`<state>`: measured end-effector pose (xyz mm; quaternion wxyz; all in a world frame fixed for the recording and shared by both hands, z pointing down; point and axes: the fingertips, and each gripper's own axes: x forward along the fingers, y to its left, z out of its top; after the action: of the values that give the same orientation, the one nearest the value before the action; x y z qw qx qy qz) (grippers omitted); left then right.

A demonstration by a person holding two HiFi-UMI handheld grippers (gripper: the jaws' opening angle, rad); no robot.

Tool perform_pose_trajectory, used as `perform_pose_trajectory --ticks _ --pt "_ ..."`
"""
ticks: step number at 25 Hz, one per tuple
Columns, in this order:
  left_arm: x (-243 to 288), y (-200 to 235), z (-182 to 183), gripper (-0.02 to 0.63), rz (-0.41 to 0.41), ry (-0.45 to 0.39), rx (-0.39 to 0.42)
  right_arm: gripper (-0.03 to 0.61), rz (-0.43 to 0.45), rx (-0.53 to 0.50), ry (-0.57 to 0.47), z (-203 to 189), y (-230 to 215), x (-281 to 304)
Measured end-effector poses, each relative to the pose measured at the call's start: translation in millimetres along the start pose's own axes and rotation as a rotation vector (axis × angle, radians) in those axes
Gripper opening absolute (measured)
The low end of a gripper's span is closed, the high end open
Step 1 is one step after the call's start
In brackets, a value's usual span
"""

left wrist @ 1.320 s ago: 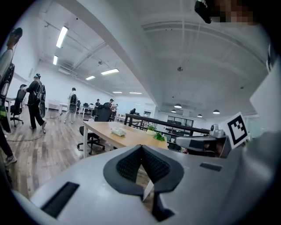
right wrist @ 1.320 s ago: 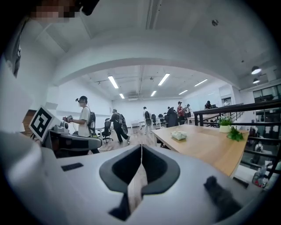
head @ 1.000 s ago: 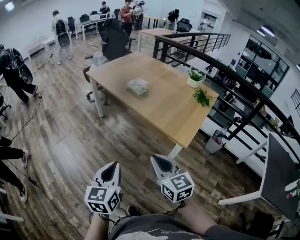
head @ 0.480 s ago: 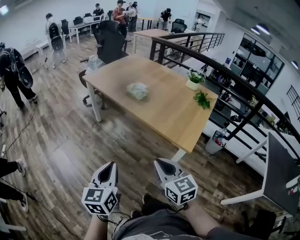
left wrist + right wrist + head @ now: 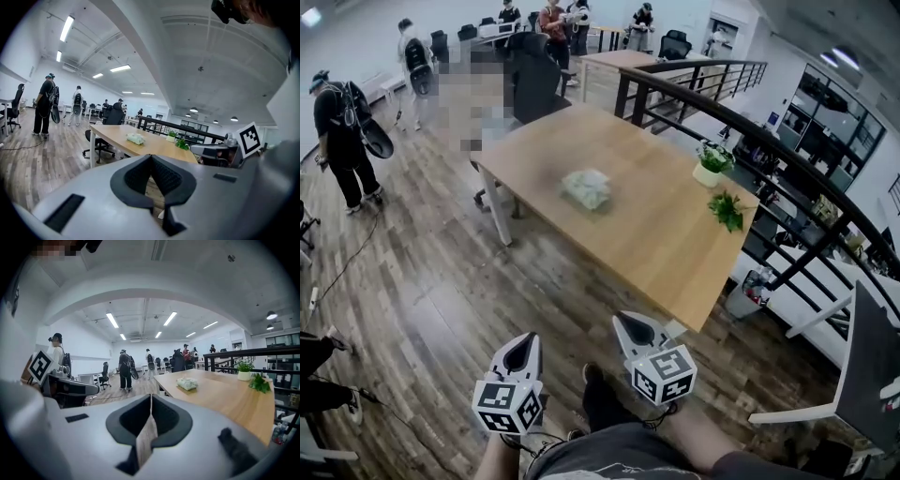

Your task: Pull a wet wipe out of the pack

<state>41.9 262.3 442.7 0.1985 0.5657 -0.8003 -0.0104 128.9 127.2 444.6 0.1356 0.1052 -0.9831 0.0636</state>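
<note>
The left gripper (image 5: 151, 159) has its jaws together, the dark pads meeting in a thin seam with only floor showing through the gap lower down; the right gripper (image 5: 151, 401) has its jaws together in the same way, pad tip to pad tip, a wedge of wooden floor behind them; neither holds or touches anything. From the head view the two are held side by side, low in front of the person's body and over the plank floor (image 5: 441, 281); they point toward the bench (image 5: 656, 234) and stop short of its near corner.

The wet wipe pack (image 5: 586, 187) lies flat near the middle of the bench, well apart from both grippers; it is a pale, soft packet, and whether its flap is open or a wipe sticks out is too small to tell. A potted plant (image 5: 712, 161) and a loose green sprig (image 5: 728, 208) sit toward the bench's railing side, away from the pack; several people stand far off across the room.

The step in hand looks like the approach; none of the pull is done yet. To do it well, come up to the bench's long side so that both grippers can reach the pack; part the jaws before arriving rather than over it; pin one end of the pack down with one gripper, since so light a packet would likely lift with the wipe; pinch only the top wipe at the opening with the other and draw it up slowly.
</note>
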Motion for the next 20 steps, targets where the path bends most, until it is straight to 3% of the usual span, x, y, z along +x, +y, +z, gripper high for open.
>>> perform_pose_trajectory --ticks 9,20 --pt "92 31 33 0.014 0.01 0.016 -0.005 0.026 -0.01 0.036 0.012 18 -71 82" --pt "168 51 70 0.014 0.032 0.015 -0.003 0.026 0.012 0.023 0.015 49 -128 151"
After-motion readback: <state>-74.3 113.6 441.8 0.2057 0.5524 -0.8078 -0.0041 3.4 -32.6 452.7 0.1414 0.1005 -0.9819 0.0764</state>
